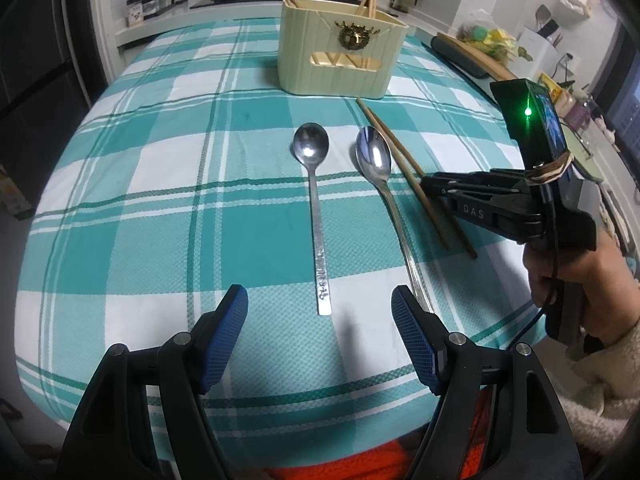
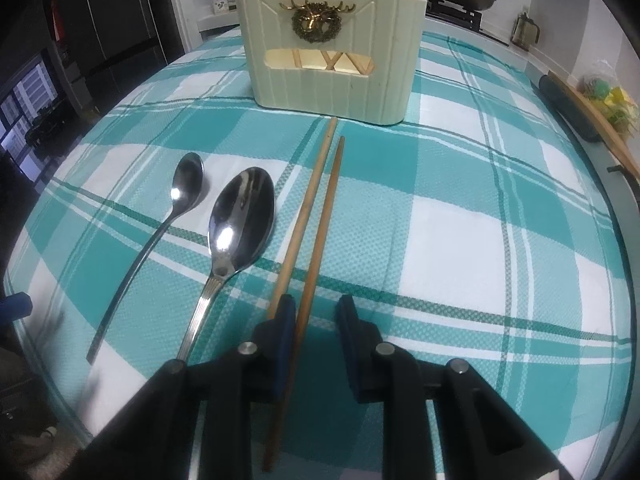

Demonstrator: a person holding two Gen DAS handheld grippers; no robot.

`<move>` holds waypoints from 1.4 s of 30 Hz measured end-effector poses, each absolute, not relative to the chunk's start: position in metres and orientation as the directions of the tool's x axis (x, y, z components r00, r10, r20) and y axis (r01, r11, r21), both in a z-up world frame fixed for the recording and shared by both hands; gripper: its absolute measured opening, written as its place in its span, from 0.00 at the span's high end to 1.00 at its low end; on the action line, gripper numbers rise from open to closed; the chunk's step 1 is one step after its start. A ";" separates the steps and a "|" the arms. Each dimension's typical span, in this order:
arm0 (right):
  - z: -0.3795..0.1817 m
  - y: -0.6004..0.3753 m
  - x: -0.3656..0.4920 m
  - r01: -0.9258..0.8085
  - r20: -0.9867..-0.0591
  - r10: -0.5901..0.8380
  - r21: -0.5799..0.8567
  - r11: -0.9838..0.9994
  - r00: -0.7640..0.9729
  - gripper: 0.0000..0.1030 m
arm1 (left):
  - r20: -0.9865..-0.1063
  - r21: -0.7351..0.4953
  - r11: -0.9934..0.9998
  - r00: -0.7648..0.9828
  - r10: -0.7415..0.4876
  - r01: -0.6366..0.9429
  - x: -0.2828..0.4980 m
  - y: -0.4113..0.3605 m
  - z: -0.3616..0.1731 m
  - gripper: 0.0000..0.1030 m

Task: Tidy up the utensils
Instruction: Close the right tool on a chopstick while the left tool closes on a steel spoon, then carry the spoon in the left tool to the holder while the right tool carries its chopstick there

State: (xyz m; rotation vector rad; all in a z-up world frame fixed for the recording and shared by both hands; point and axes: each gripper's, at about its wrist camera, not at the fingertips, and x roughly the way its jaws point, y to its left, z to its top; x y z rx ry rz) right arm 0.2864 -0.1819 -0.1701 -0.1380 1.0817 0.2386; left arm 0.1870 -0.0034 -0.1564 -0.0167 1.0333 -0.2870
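The chopsticks [image 2: 316, 216] lie on the table [image 2: 480, 240] pointing lengthwise at the holder [image 2: 332, 76], and the right hand-held gripper [image 2: 316, 312] is right over their near ends, one stick between its not-yet-closed jaws, while the left hand-held gripper [image 1: 320, 312] hangs open by the spoons [image 1: 316, 200].

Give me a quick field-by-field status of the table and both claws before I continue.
surface: teal plaid cloth
holder: cream utensil holder, far side, chopsticks already inside
spoons: small spoon and large spoon side by side, bowls toward the holder
right claw: open, inner chopstick between its pads, not yet clamped
outer chopstick: lies just outside that claw
left claw: open, empty, near the spoon handles
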 end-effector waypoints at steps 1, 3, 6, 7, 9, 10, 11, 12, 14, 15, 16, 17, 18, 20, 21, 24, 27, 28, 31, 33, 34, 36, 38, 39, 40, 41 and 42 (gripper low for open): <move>-0.170 -0.182 0.286 -0.253 -0.881 0.107 -0.014 0.967 0.460 0.90 | -0.844 -0.149 0.964 0.479 -0.241 0.222 0.187 -0.002 -0.157 0.26; -0.170 -0.186 0.284 -0.216 -0.872 0.062 -0.052 0.975 0.486 0.94 | -0.846 -0.151 0.966 0.479 -0.236 0.209 0.187 0.002 -0.158 0.26; -0.170 -0.205 0.278 -0.142 -0.863 0.039 -0.038 0.989 0.503 0.94 | -0.851 -0.154 0.970 0.473 -0.226 0.186 0.189 0.010 -0.162 0.25; -0.170 -0.212 0.275 -0.121 -0.862 0.027 -0.040 0.992 0.506 0.94 | -0.854 -0.154 0.972 0.471 -0.220 0.176 0.191 0.013 -0.163 0.25; -0.169 -0.230 0.268 -0.064 -0.862 -0.003 -0.040 0.997 0.507 0.94 | -0.857 -0.153 0.975 0.469 -0.212 0.163 0.197 0.018 -0.165 0.25; -0.169 -0.239 0.265 -0.036 -0.864 -0.017 -0.041 0.998 0.504 0.94 | -0.858 -0.153 0.976 0.470 -0.210 0.157 0.200 0.021 -0.164 0.25; -0.169 -0.249 0.260 -0.007 -0.865 -0.037 -0.047 0.999 0.500 0.94 | -0.857 -0.154 0.976 0.471 -0.210 0.154 0.205 0.023 -0.164 0.25; -0.169 -0.257 0.257 0.013 -0.867 -0.052 -0.052 0.999 0.495 0.94 | -0.855 -0.158 0.975 0.472 -0.214 0.155 0.210 0.023 -0.163 0.24; -0.168 -0.270 0.251 0.031 -0.872 -0.067 -0.059 0.998 0.484 0.94 | -0.854 -0.162 0.973 0.470 -0.221 0.163 0.225 0.022 -0.163 0.21; -0.168 -0.275 0.248 0.035 -0.876 -0.064 -0.053 0.998 0.479 0.93 | -0.855 -0.154 0.973 0.471 -0.218 0.170 0.234 0.019 -0.163 0.21; -0.167 -0.280 0.245 0.039 -0.879 -0.050 -0.035 0.999 0.474 0.93 | -0.855 -0.143 0.973 0.473 -0.215 0.184 0.243 0.015 -0.164 0.21; -0.167 -0.284 0.243 0.045 -0.881 -0.038 -0.019 0.999 0.472 0.92 | -0.855 -0.131 0.972 0.474 -0.210 0.195 0.251 0.010 -0.165 0.21; -0.167 -0.288 0.241 0.055 -0.881 -0.027 -0.002 0.999 0.472 0.86 | -0.857 -0.113 0.973 0.475 -0.199 0.204 0.260 0.004 -0.169 0.21; -0.167 -0.292 0.238 0.068 -0.880 -0.012 0.024 0.997 0.474 0.79 | -0.865 -0.080 0.973 0.471 -0.175 0.215 0.279 -0.008 -0.176 0.21; -0.167 -0.293 0.238 0.076 -0.879 -0.007 0.033 0.997 0.477 0.79 | -0.868 -0.067 0.974 0.469 -0.164 0.218 0.286 -0.012 -0.180 0.21; -0.164 -0.295 0.235 0.083 -0.878 0.014 0.061 0.995 0.478 0.79 | -0.875 -0.031 0.975 0.465 -0.132 0.219 0.308 -0.023 -0.191 0.21; -0.157 -0.296 0.233 0.062 -0.876 0.036 0.076 0.995 0.482 0.79 | -0.885 -0.004 0.978 0.456 -0.099 0.206 0.323 -0.028 -0.201 0.21; -0.154 -0.298 0.234 0.053 -0.875 0.044 0.080 0.995 0.483 0.79 | -0.887 -0.004 0.980 0.451 -0.096 0.200 0.327 -0.029 -0.204 0.21; -0.145 -0.306 0.235 0.043 -0.872 0.060 0.092 0.995 0.486 0.79 | -0.880 0.003 0.982 0.466 -0.087 0.190 0.333 -0.035 -0.205 0.21; -0.140 -0.313 0.238 0.044 -0.870 0.064 0.098 0.994 0.489 0.79 | -0.877 -0.006 0.984 0.472 -0.091 0.180 0.337 -0.039 -0.206 0.21; -0.138 -0.317 0.241 0.046 -0.869 0.065 0.101 0.994 0.491 0.79 | -0.875 -0.007 0.985 0.476 -0.091 0.175 0.339 -0.041 -0.207 0.21; -0.135 -0.323 0.246 0.050 -0.865 0.063 0.101 0.994 0.498 0.79 | -0.866 -0.010 0.986 0.491 -0.092 0.167 0.339 -0.046 -0.207 0.29; -0.134 -0.328 0.252 0.058 -0.862 0.060 0.103 0.993 0.503 0.79 | -0.855 -0.015 0.982 0.507 -0.109 0.186 0.337 -0.051 -0.205 0.44; -0.134 -0.330 0.255 0.063 -0.861 0.065 0.112 0.992 0.504 0.79 | -0.850 -0.015 0.980 0.513 -0.117 0.199 0.336 -0.054 -0.204 0.56; -0.133 -0.332 0.258 0.066 -0.860 0.075 0.126 0.990 0.505 0.79 | -0.846 -0.015 0.977 0.518 -0.126 0.212 0.336 -0.056 -0.203 0.65; -0.132 -0.334 0.262 0.067 -0.858 0.089 0.142 0.988 0.506 0.79 | -0.845 -0.013 0.976 0.519 -0.127 0.218 0.336 -0.058 -0.203 0.65; -0.132 -0.335 0.265 0.065 -0.856 0.103 0.157 0.986 0.506 0.79 | -0.845 -0.019 0.976 0.518 -0.133 0.218 0.337 -0.057 -0.202 0.65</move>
